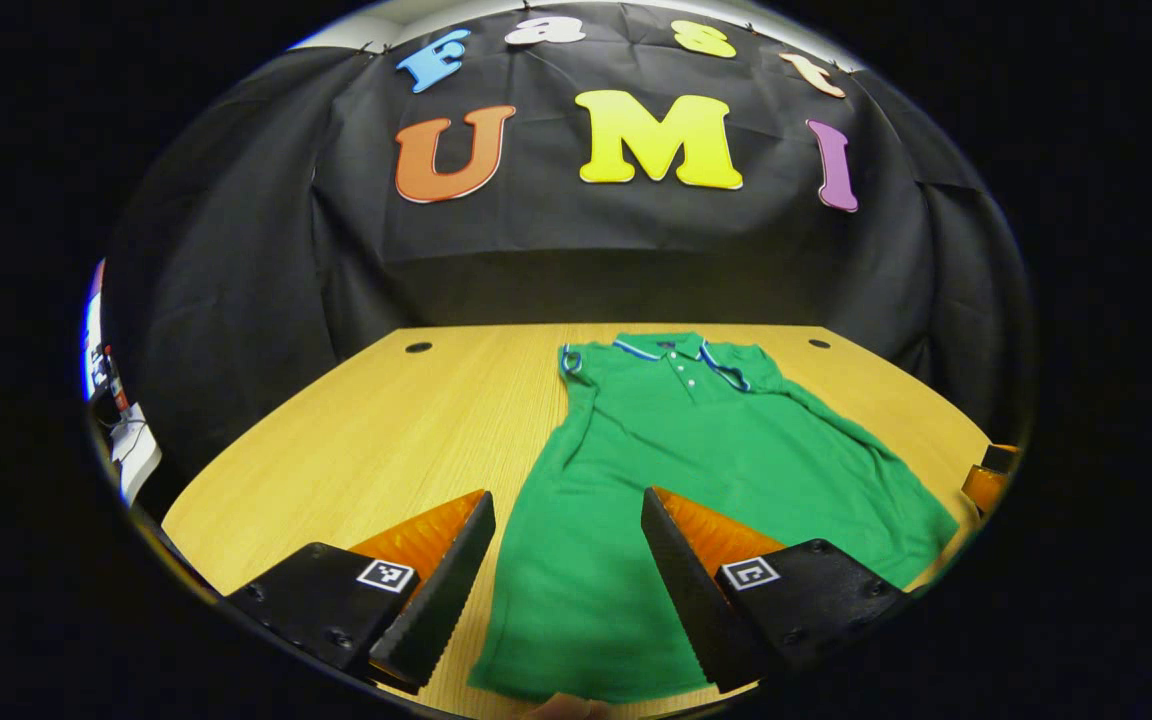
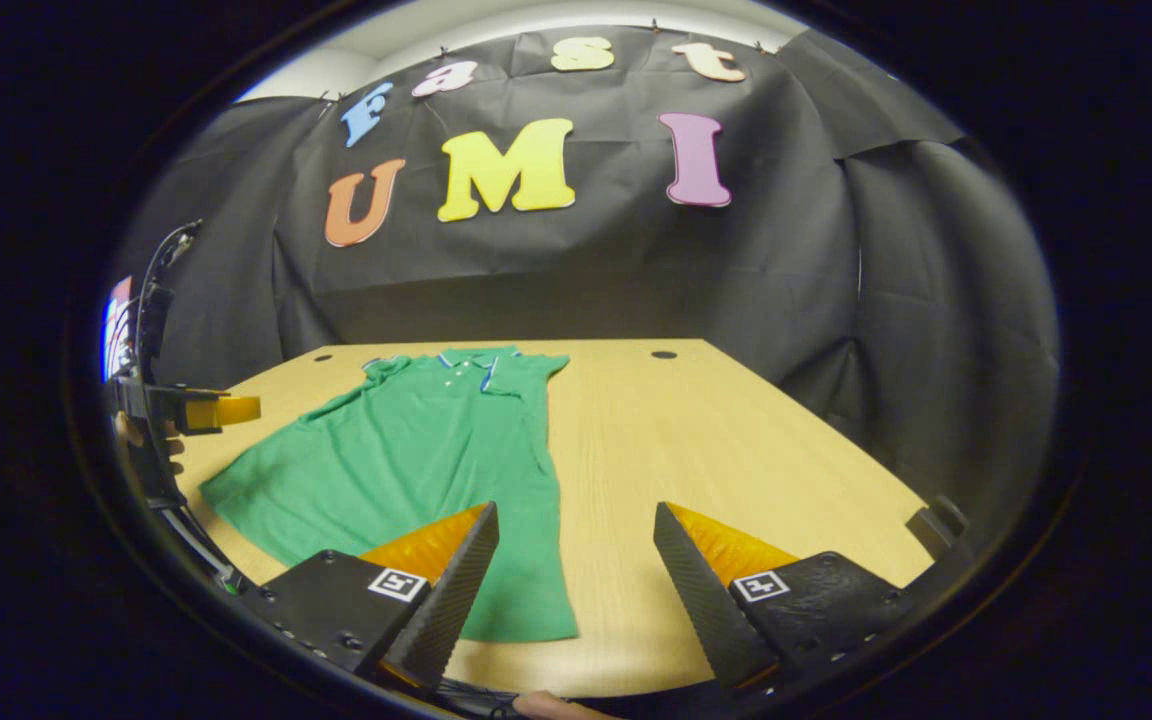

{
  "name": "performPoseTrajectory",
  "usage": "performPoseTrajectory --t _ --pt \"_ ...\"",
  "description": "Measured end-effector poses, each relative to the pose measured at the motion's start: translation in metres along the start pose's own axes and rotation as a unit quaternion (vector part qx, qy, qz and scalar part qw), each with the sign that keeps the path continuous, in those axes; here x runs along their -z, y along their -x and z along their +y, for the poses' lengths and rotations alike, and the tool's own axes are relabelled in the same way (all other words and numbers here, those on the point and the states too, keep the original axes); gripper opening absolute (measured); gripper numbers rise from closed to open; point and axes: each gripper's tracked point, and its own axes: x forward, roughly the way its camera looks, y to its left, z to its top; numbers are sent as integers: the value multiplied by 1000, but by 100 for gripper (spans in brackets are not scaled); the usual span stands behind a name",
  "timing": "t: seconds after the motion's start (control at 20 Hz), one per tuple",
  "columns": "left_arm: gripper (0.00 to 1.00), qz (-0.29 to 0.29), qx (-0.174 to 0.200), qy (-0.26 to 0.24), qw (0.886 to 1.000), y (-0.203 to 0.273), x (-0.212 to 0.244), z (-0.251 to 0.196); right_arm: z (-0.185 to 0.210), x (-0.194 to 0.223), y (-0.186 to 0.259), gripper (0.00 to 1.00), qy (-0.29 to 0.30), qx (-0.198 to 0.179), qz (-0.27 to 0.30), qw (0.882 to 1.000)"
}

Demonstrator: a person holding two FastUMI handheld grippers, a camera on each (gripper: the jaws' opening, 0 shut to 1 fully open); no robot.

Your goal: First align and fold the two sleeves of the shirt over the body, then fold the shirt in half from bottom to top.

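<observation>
Green polo shirt [image 1: 726, 450], perhaps unbranded, flat on table [image 1: 386, 420]; both grippers' jaws agape.

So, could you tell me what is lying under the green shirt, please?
The green shirt lies flat on the wooden table, whose bare top shows around it. Whatever part of the table sits beneath the cloth is covered.

No readable text, brand or number appears on the green shirt [image 1: 716, 450] or the wooden table [image 1: 406, 420].

black cloth wall [image 1: 636, 250] hangs behind a light wooden table [image 1: 376, 430] with two dark holes.
</observation>
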Motion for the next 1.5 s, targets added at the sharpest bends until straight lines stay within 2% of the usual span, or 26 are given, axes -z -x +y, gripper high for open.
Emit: performPoseTrajectory --t 0.25,0.35,0.45,0.5,0.6,0.65,0.85,0.9,0.95,1.05,1.1,1.15,1.2,1.25,1.3,1.45,1.5 --pt "96 36 -11 17 999 24 46 12 -1 24 -4 93 -7 3 35 999" --pt "95 52 -19 20 998 26 58 18 6 32 -7 95 -17 -6 53 998" --pt "95 74 -8 32 997 28 72 15 13 40 -8 96 -20 -16 69 997" --pt "96 62 -7 26 998 27 67 17 13 41 -8 96 -13 -12 71 997" --pt "88 64 -7 24 998 27 69 18 13 42 -10 96 10 -6 70 997" --pt "88 68 -12 24 997 27 70 20 16 41 -10 96 11 -9 68 998" --pt "75 65 -7 11 998 28 71 17 18 41 -14 81 0 -10 71 997" --pt "68 65 -3 5 998 27 71 17 20 40 -15 67 -1 -13 69 998" --pt "64 66 -2 6 998 27 71 17 25 41 -15 62 1 -22 70 997" --pt "60 64 1 10 998 28 70 14 32 42 -14 34 4 -36 71 997" --pt "52 61 3 12 998 28 70 13 35 43 -14 21 5 -43 72 996" --pt "46 60 6 14 998 26 69 12 34 42 -13 13 7 -42 70 997" --pt "19 56 10 20 998 26 69 10 34 42 -13 9 11 -43 73 996" --pt "20 57 13 23 998 25 69 8 34 41 -13 9 9 -43 74 996" --pt "10 57 13 23 998 26 69 7 34 40 -13 9 2 -43 76 996" --pt "6 52 18 31 998 27 66 5 36 39 -12 9 -6 -52 72 996" --pt "6 48 24 38 998 27 66 2 36 38 -12 0 -13 -53 75 996"
